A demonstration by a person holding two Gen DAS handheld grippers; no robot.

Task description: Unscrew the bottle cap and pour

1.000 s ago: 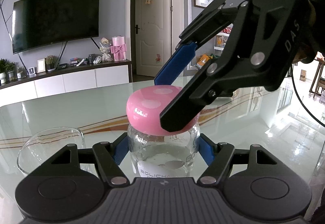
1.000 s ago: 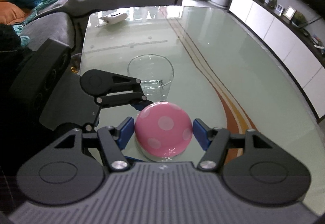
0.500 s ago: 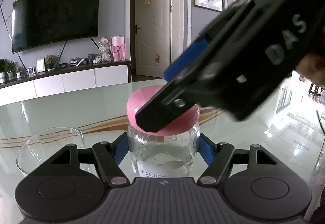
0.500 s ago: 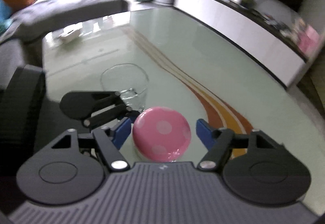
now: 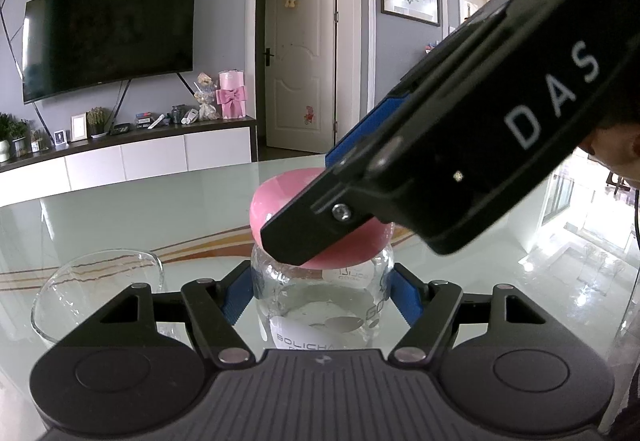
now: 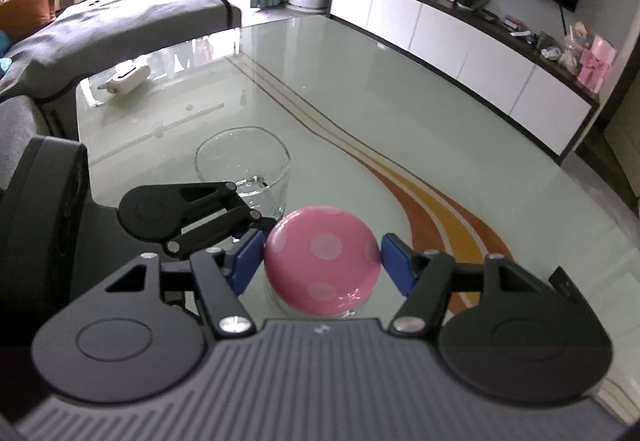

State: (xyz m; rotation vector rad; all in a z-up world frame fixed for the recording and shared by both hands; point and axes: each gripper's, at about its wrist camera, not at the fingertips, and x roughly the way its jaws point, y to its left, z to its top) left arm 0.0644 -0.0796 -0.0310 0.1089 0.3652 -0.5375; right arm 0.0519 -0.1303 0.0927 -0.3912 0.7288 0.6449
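Note:
A clear glass bottle (image 5: 320, 305) with a pink dotted cap (image 6: 322, 261) stands on the glass table. My left gripper (image 5: 322, 295) is shut on the bottle's body, its blue pads pressed against both sides. My right gripper (image 6: 322, 261) comes down from above and straddles the cap; its left pad touches the cap and a small gap shows at the right pad. In the left wrist view the right gripper's body (image 5: 460, 169) covers most of the cap (image 5: 276, 197). A clear glass cup (image 6: 242, 171) holding a little water stands just beyond the bottle.
The cup also shows in the left wrist view (image 5: 96, 293), left of the bottle. A white device (image 6: 126, 77) lies at the table's far end. The glass table (image 6: 400, 113) has orange stripes. A sofa and a TV cabinet stand beyond it.
My right gripper has rotated around the cap; its view swung from the sofa toward the TV cabinet. Its pads have loosened off the cap. The left gripper and bottle stayed still.

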